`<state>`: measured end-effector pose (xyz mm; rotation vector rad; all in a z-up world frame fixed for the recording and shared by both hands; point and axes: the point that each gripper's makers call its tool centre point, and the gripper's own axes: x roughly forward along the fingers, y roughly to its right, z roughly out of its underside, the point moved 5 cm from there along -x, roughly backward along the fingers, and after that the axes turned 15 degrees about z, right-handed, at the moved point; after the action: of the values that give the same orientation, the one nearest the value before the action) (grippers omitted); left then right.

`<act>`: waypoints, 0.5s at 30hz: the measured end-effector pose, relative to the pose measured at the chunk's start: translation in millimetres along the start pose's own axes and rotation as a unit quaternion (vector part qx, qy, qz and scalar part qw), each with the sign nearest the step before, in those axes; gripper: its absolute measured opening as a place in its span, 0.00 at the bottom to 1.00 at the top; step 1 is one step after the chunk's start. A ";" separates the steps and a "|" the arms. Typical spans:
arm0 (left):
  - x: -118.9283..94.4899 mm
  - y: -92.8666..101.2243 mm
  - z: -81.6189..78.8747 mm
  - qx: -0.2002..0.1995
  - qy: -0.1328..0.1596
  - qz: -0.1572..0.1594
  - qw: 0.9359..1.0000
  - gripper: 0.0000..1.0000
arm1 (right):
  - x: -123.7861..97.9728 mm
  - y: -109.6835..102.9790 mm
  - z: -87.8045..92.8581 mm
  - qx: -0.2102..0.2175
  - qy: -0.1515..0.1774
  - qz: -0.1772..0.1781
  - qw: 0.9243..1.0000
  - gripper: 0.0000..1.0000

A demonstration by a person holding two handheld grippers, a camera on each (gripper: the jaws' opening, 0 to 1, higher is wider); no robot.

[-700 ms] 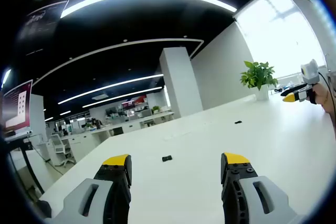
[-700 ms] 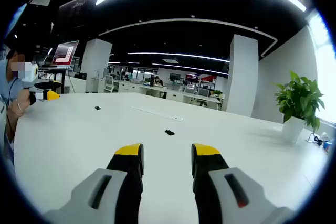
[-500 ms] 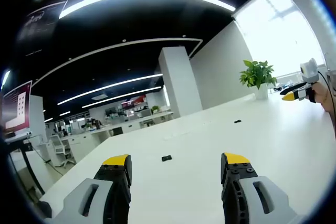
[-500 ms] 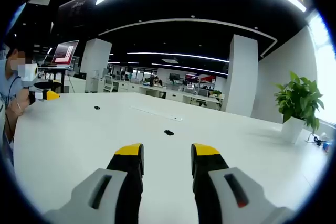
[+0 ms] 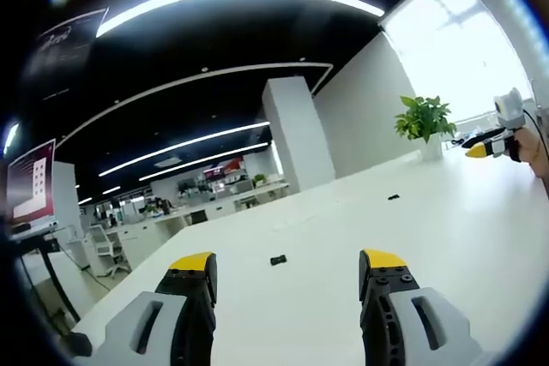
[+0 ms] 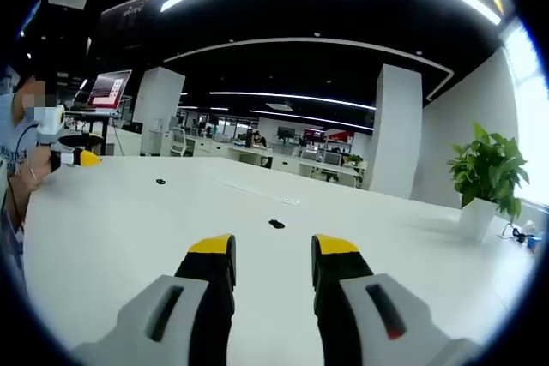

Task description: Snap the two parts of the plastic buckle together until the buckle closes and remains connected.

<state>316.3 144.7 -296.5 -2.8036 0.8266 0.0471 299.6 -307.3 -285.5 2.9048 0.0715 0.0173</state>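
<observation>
Nothing done yet: both buckle halves lay loose and well apart on the white bench (image 5: pixel 446 255). Left tool (image 5: pixel 287 267) gaped wide, empty, one half (image 5: pixel 278 260) ahead between its jaws, the other (image 5: pixel 393 197) farther right. Right tool (image 6: pixel 272 250) moderately open, empty, facing a half (image 6: pixel 276 224). Grasping and snapping both left

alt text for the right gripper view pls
The right gripper, jaws open and empty, points across a white table toward a small black buckle part. A second buckle part lies farther left, near the left gripper. A potted plant stands at right.
</observation>
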 end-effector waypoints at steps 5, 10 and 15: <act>-0.1 0.2 -1.8 0.004 0.001 -0.004 1.000 0.65 | 0.6 -8.5 0.7 -0.007 -0.003 -0.024 1.000 0.36; -0.2 -0.3 -2.2 0.009 -0.003 -0.010 1.000 0.65 | 1.0 -9.4 1.7 -0.018 -0.009 -0.028 0.999 0.36; 0.0 -0.9 -2.9 0.008 -0.003 -0.012 1.000 0.64 | 1.0 -7.4 0.8 -0.021 -0.008 -0.024 0.999 0.36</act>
<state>316.7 144.7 -293.5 -2.7957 0.7881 0.0446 300.2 -300.3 -288.0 2.8593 0.1364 -0.0122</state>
